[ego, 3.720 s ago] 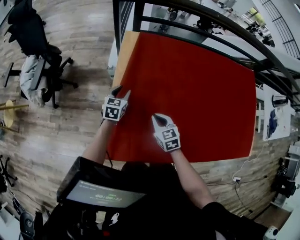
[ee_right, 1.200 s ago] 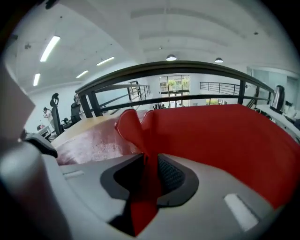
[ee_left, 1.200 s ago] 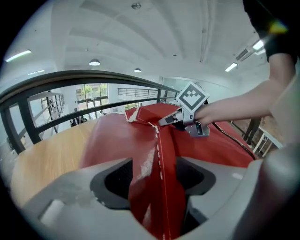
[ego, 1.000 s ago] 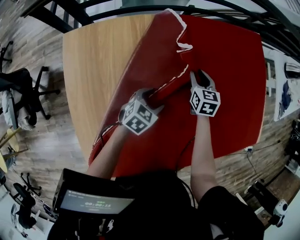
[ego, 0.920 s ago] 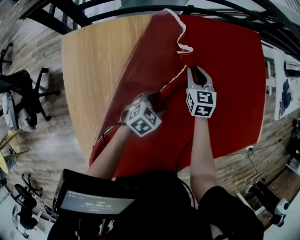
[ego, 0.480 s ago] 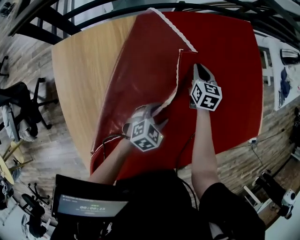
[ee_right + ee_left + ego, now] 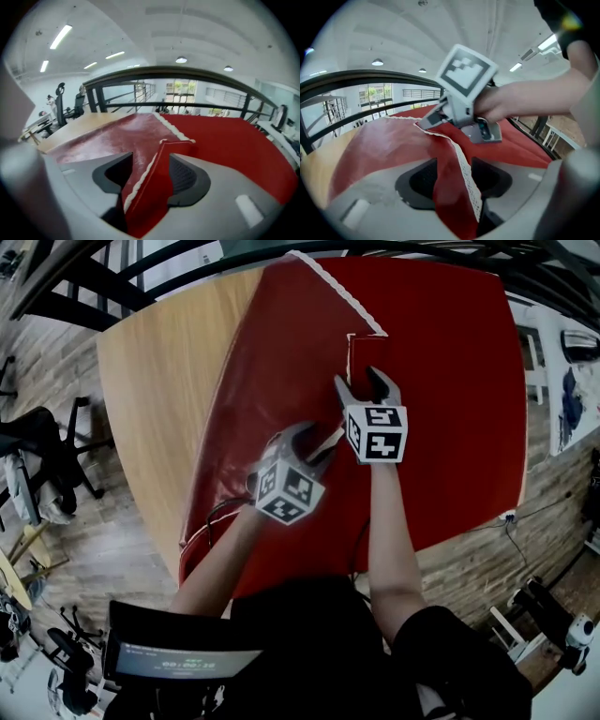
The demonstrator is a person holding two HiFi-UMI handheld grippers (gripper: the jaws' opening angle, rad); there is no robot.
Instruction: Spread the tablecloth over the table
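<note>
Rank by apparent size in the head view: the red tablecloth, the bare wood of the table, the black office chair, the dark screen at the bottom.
1. red tablecloth
2. bare wood of the table
3. black office chair and dark screen: they look about alike, so unranked.

Bright, even overhead light; strong fisheye bending, dark corners, blurred foreground.

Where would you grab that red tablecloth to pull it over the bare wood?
Probably the white-trimmed edge of the tablecloth, coming from the near side. It stands up as a thin ridge off the flat layer, easy to pinch across; the bare table lies to its left.
</note>
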